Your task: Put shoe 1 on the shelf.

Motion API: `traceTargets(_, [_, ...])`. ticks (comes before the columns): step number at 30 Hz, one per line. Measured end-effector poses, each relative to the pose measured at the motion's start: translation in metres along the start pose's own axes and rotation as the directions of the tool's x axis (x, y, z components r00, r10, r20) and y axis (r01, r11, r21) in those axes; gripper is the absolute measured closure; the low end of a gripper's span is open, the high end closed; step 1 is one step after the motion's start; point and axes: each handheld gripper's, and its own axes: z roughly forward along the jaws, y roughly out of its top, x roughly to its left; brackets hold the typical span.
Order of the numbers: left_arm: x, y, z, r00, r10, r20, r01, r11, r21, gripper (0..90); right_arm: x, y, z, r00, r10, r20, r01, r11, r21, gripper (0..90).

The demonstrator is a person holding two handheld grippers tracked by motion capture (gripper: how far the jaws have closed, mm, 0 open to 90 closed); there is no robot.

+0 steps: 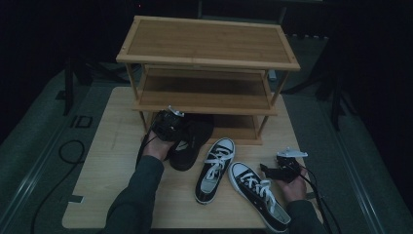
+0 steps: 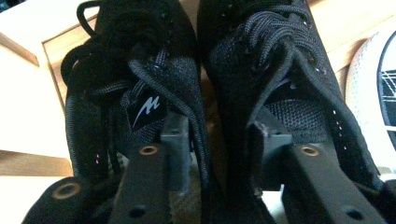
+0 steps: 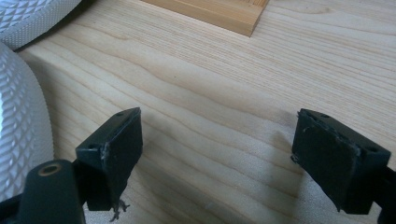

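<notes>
1. Table (image 1: pixel 102 185) carried a three-tier wooden rack (image 1: pixel 207 46) along its far edge, the rack's low shelf open towards me for footwear.
2. Black shoes (image 1: pixel 187 144) sat paired at that shelf's front, pushed partway in.
3. White-laced sneakers (image 1: pixel 214 170) waited near the table's near edge.
4. My left gripper (image 2: pixel 212 154) stood half spread, one jaw inside each black shoe, gripping neither.
5. My right gripper (image 3: pixel 219 154) rested wide open, empty.
</notes>
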Motion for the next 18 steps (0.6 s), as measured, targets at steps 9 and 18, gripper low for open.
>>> traceTargets(9, [0.004,-0.007,-0.025,0.9993,0.031,0.022,-0.030,0.9978,-0.059,59.2,0.000,0.000,0.000,1.0000,0.000,0.000,0.000,1.000,0.000,15.8])
traceTargets(18, [0.009,-0.016,-0.048,0.9919,0.056,0.114,-0.046,0.9945,-0.094,70.7,0.000,0.000,0.000,1.0000,0.000,0.000,0.000,1.000,0.000,15.8])
